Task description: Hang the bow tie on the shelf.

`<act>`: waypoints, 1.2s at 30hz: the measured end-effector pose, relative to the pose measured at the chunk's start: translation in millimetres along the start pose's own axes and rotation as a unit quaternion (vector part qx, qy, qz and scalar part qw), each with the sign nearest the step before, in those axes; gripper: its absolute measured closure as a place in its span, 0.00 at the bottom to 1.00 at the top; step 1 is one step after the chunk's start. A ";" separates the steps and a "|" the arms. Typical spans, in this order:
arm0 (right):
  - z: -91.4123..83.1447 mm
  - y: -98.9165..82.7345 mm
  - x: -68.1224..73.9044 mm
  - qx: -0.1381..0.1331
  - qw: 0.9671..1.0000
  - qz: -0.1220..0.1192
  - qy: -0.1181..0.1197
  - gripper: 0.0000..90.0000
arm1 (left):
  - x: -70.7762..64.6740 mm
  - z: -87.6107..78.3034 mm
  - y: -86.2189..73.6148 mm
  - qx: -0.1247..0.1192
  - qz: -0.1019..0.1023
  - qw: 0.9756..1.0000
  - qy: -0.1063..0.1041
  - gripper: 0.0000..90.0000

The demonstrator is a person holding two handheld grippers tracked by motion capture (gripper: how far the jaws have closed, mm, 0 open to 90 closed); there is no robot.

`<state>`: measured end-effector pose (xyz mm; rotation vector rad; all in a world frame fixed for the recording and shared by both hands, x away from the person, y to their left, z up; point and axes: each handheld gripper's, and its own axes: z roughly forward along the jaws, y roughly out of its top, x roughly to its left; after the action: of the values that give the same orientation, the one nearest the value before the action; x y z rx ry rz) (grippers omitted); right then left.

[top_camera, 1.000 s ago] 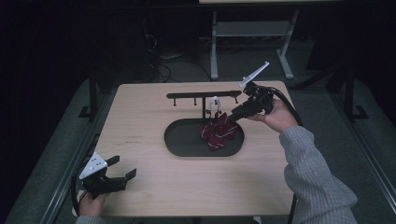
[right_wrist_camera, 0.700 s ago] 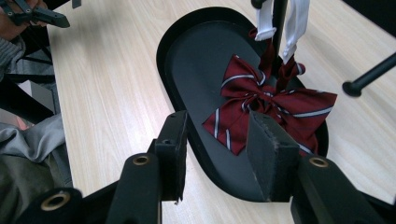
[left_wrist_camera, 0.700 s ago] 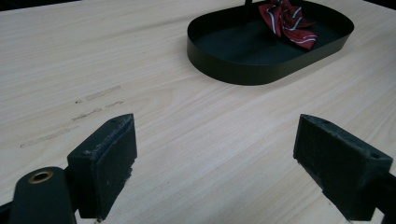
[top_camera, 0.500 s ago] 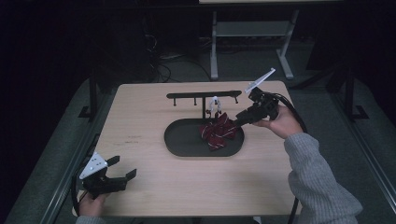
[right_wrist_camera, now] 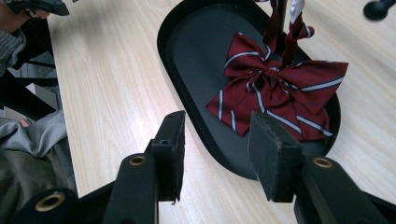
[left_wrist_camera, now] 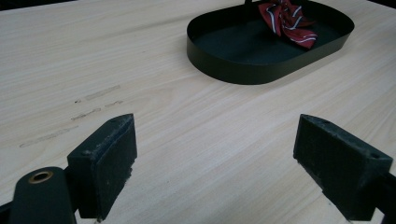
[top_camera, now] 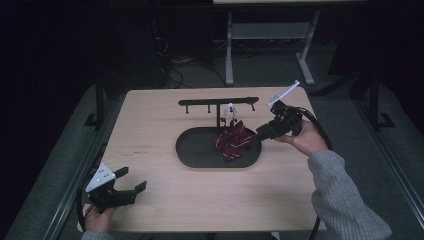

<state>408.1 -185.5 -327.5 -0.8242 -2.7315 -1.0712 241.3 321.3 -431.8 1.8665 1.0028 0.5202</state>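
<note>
A dark red bow tie (top_camera: 234, 141) with white stripes lies in the right half of a black oval tray (top_camera: 192, 155). Its strap runs up to a white clasp (top_camera: 230, 111) at the post of a black T-shaped rack (top_camera: 218, 102) standing in the tray. My right gripper (top_camera: 259, 134) hovers at the tray's right end, open, pointing at the bow tie (right_wrist_camera: 280, 93) with nothing between its jaws (right_wrist_camera: 217, 135). My left gripper (top_camera: 132, 179) rests at the table's near left corner, open wide and empty (left_wrist_camera: 219, 140), facing the tray (left_wrist_camera: 243, 70).
The wooden table (top_camera: 150, 125) is bare around the tray. A grey-sleeved arm (top_camera: 345, 200) comes in from the bottom right. Behind the table stand a metal desk frame (top_camera: 230, 45) and cables on the dark floor.
My right gripper has drawn a little down and to the right, off the bow tie. The bow tie and the left gripper have stayed where they were.
</note>
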 end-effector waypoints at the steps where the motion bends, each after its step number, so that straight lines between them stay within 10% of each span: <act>1: 0.1 -1.3 0.5 0.000 1.000 0.003 0.001 0.61 | -0.1 0.0 0.0 0.000 0.001 1.000 0.000 0.14; 36: 7.9 -45.3 -1.8 -0.004 1.000 0.029 0.006 0.57 | 0.0 0.3 -0.1 0.000 0.003 1.000 0.000 0.14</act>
<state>387.0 -208.7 -361.2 -0.8900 -2.6767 -1.0744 241.6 321.2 -432.0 1.8708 0.9983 0.5244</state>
